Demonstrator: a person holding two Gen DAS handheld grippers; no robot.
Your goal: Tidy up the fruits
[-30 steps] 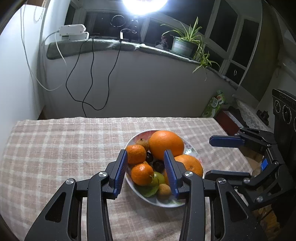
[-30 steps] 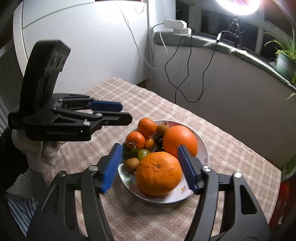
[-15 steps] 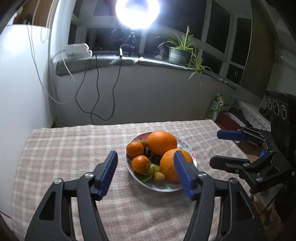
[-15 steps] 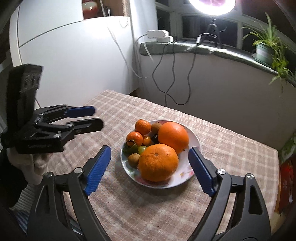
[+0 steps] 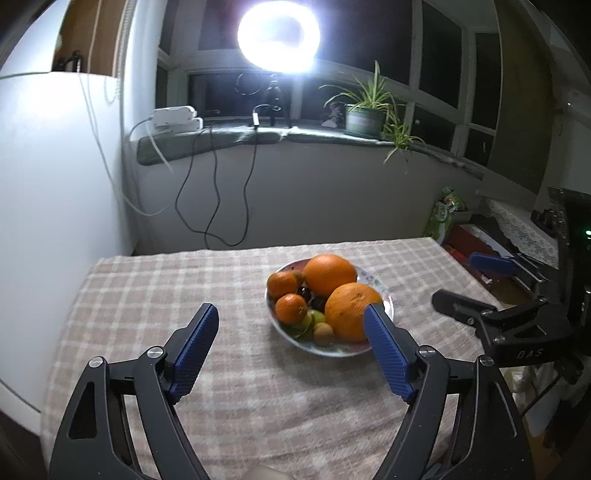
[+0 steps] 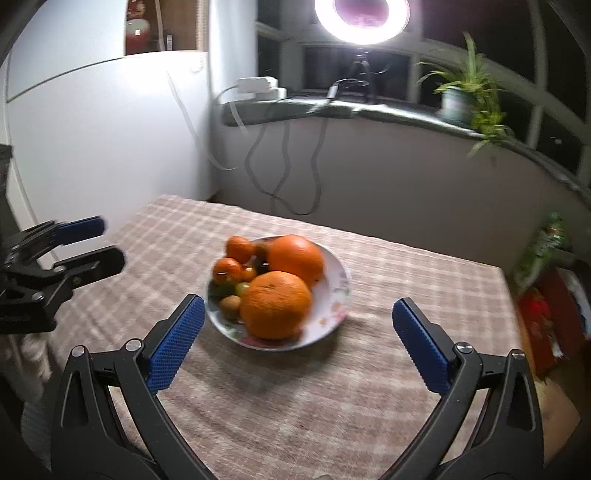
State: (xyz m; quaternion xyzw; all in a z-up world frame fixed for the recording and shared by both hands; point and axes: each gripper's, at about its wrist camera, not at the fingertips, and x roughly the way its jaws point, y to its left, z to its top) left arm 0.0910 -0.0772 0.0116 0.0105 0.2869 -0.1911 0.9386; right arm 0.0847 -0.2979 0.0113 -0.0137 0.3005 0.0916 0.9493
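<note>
A white flowered plate (image 5: 373,277) sits on the checked tablecloth (image 5: 147,295). It holds two big oranges (image 5: 330,275) (image 5: 351,312), two mandarins (image 5: 282,284) (image 5: 291,308), a green fruit (image 5: 314,316), a small brown fruit (image 5: 323,333) and dark fruit. My left gripper (image 5: 290,307) hangs short of the plate, its jaws opening, nothing between the pads. In the right wrist view the plate (image 6: 341,291) is blurred, and my right gripper (image 6: 298,301) stands back from it, its jaws also opening on nothing. Each gripper shows in the other's view: right gripper (image 5: 469,284), left gripper (image 6: 107,240).
A white appliance (image 5: 55,184) stands against the table's left side. Behind the table are a low wall with hanging cables (image 5: 214,192), a ring light (image 5: 279,35) and a potted plant (image 5: 364,118) on the sill. A green bag (image 5: 443,214) and red boxes lie off the right edge.
Both grippers have drawn back from the plate, which now looks smaller and farther. Both pairs of jaws went from narrow to wide apart. The fruit has not moved.
</note>
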